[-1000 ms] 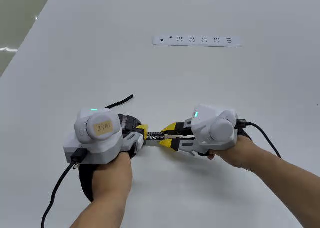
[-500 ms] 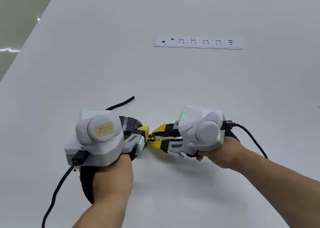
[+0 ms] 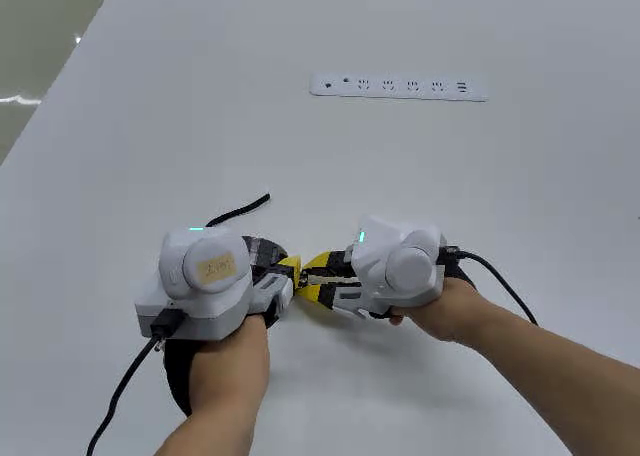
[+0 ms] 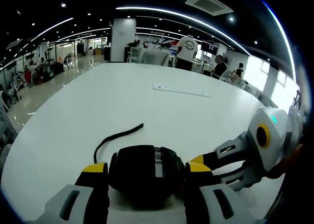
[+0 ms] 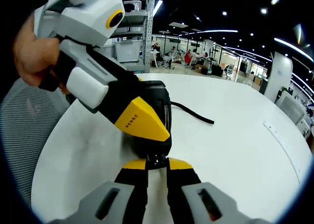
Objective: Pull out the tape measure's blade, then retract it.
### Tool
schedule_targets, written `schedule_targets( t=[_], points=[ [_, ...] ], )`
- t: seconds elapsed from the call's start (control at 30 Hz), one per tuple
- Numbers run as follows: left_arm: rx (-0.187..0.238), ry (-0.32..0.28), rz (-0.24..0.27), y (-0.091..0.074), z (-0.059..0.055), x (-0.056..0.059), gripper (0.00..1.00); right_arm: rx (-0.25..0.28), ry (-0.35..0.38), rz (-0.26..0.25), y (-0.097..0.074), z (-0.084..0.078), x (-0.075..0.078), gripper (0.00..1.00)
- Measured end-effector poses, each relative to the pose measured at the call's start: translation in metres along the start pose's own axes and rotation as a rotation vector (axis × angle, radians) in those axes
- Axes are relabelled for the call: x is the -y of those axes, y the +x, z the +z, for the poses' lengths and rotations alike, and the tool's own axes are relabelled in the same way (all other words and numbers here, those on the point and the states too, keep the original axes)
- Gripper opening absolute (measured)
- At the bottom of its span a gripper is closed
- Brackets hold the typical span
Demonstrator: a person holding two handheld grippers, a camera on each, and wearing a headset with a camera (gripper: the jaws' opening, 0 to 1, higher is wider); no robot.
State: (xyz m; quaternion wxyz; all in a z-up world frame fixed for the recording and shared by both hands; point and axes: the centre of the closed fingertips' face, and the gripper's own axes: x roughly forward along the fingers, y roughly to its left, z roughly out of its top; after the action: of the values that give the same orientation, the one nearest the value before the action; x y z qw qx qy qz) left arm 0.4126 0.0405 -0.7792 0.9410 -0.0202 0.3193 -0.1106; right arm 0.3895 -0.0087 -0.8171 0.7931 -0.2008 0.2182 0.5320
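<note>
On the tabletop [image 3: 480,176], left hand-held gripper [image 4: 147,167] clamps the tape measure [image 5: 156,103] as right hand-held gripper [image 5: 157,164] pinches its blade [image 5: 156,158], seemingly almost fully retracted.

Table: white top [image 3: 520,196] ran wide, power strip [image 3: 398,85] lay at its far side | Floor [image 3: 40,36]: shone glossy | Ceiling: dark, light strips [image 4: 171,10] and spots burned | Beyond: white pillar [image 4: 122,40], shelving rack [image 5: 140,42], people [image 4: 187,49] stood by desks

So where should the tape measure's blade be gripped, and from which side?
Its end tab, poking from the case mouth. Come head-on, facing the left gripper that clamps the case: the tab is thin and the blade pulls straight out that way. The right gripper is shut on it.
</note>
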Motion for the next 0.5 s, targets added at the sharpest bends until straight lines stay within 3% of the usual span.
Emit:
schedule_targets(
  t=[0.5],
  points=[
    [0.012,0.019,0.012,0.0019,0.0021,-0.0002,0.61,-0.014,0.0,0.001,0.0009,-0.0004,-0.0014,0.15]
  ],
)
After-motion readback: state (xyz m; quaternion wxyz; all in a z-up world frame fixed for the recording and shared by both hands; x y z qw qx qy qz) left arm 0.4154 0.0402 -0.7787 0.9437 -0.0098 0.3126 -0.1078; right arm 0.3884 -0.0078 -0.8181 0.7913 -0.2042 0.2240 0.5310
